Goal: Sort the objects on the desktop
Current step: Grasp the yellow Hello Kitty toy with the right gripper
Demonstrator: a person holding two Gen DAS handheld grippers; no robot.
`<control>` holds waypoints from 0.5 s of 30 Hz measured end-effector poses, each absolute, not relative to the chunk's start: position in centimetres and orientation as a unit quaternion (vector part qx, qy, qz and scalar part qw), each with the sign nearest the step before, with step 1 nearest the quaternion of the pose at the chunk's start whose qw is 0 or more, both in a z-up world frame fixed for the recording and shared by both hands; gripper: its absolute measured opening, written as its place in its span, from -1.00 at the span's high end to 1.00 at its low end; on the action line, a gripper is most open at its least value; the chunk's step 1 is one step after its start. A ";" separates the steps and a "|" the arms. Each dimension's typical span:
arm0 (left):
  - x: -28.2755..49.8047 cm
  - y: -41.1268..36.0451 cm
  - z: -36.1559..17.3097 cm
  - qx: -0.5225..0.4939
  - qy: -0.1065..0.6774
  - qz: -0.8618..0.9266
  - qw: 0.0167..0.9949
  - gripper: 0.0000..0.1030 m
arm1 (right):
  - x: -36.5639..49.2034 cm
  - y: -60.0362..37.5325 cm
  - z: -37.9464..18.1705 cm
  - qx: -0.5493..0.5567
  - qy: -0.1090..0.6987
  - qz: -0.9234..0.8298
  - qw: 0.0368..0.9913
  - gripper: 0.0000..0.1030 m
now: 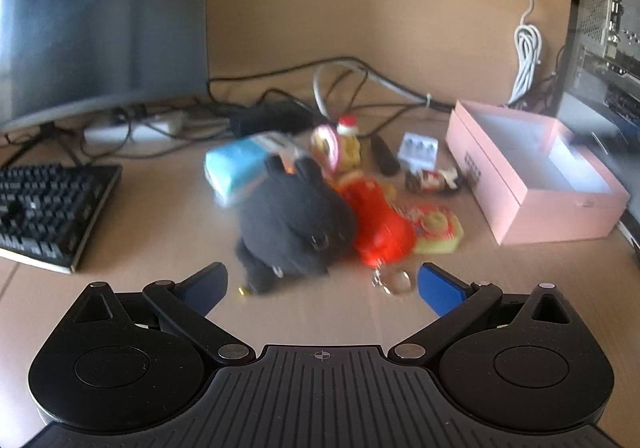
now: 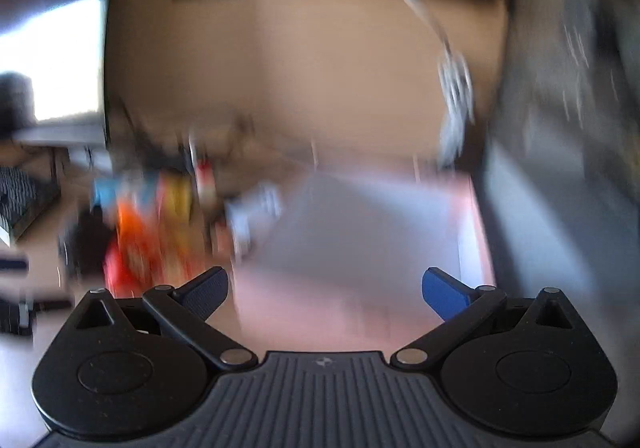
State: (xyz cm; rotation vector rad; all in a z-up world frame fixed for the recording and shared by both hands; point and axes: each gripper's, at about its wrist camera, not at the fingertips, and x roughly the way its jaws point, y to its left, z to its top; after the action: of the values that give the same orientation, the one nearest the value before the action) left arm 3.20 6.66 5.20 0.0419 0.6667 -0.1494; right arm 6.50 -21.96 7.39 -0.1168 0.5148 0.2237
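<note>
The sorting seems hardly begun. The pink box [image 1: 532, 184] stands open at the right side of the desk [image 1: 168, 216], and as far as I can see it holds nothing. The pile is beside it: a dark soft toy [image 1: 296, 216], a red toy [image 1: 380, 224], a blue packet [image 1: 236, 164] and small pieces. The left gripper [image 1: 322, 284] hangs just before the pile, fingers wide apart, empty. The right gripper [image 2: 325, 286] is also spread and empty, over the box, though this view is very blurred.

Monitor [image 1: 100, 20] above keyboard [image 1: 48, 208]; computer case [image 1: 604, 32] beside white cable [image 1: 526, 60].
</note>
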 end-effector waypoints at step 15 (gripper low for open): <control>4.0 10.0 6.1 0.018 0.341 -0.044 0.939 -1.00 | 30.7 -11.0 5.7 0.144 0.443 0.194 0.863 -1.00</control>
State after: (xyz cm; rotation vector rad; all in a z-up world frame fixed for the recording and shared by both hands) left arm 4.04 9.99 6.15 0.0368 0.6957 -0.0890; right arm 30.68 -11.00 5.69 0.3028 0.9276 0.4076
